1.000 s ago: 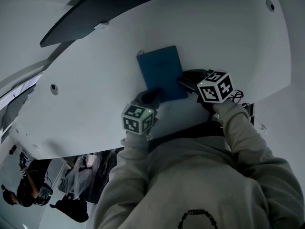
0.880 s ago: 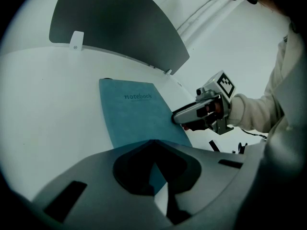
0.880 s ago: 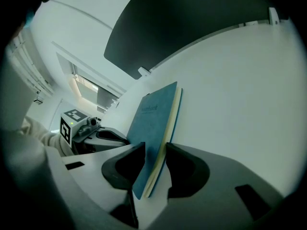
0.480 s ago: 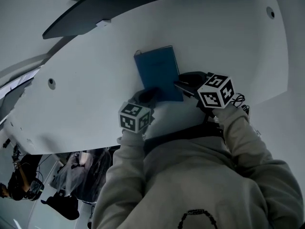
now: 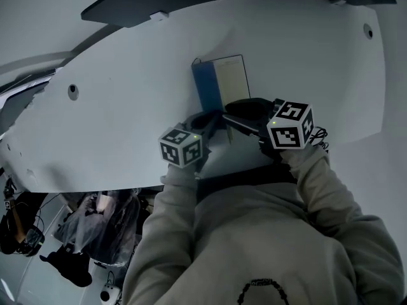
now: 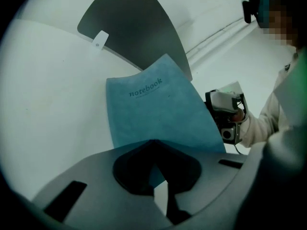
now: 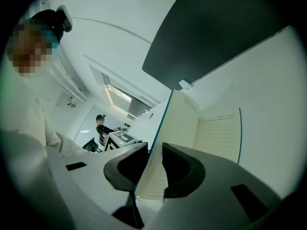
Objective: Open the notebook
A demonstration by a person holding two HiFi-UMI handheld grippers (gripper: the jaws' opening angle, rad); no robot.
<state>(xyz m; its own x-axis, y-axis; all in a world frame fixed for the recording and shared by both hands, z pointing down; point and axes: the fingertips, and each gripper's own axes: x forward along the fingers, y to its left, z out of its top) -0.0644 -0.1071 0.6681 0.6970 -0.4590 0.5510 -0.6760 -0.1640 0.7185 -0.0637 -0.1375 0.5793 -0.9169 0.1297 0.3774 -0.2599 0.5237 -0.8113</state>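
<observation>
The thin blue notebook [image 5: 210,88] lies on the white desk [image 5: 127,94], its cover standing up between my right gripper's [image 7: 152,151] wide jaws, which have just been closing, while my left gripper [image 6: 154,147] is pinched shut on nothing, so next I think I tip the cover flat.

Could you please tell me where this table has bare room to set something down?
Free: the wide table stretch left of the notebook, out to the grommet hole, and the strip to its right. Crowded: the near edge, where the left hand-held gripper and the right hand-held gripper, jaws just closing around the raised cover, meet.
</observation>
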